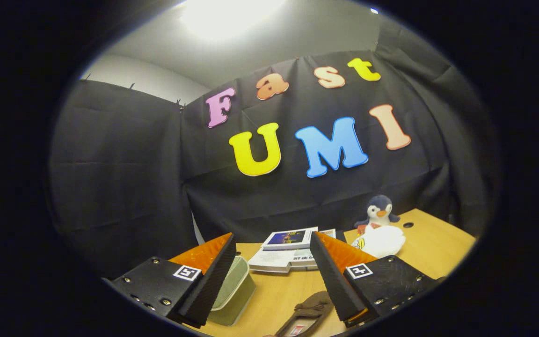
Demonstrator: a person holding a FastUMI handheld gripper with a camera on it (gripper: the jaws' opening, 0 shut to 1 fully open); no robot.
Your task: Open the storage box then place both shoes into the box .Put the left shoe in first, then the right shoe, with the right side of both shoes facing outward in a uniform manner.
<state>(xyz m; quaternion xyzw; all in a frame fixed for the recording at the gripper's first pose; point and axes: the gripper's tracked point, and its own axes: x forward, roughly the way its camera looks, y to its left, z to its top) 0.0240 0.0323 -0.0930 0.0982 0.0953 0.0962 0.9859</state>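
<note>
Fingers spread wide and empty, the gripper (269,276) hovers over a brown shoe (308,313) lying on the tabletop (279,295) just beside the pale green storage box (234,292), loading seemingly not yet begun

**A:** so how are your tongs (273,274) sitting right now?

**B:** Wide open. Your two fingers are spread well apart, with nothing pinched between them and neither pad pressing on anything. The ribbed inner pads (213,281) face each other across the gap.

**A:** level or tipped?

**B:** You're holding them above the surface, pointed forward and angled only a bit downward. Both fingers taper toward their tips and lean inward slightly as they go away from you. Each finger's base plate carries a small square marker on top, and the screws along the plates are visible. Can't see your hand.
</note>
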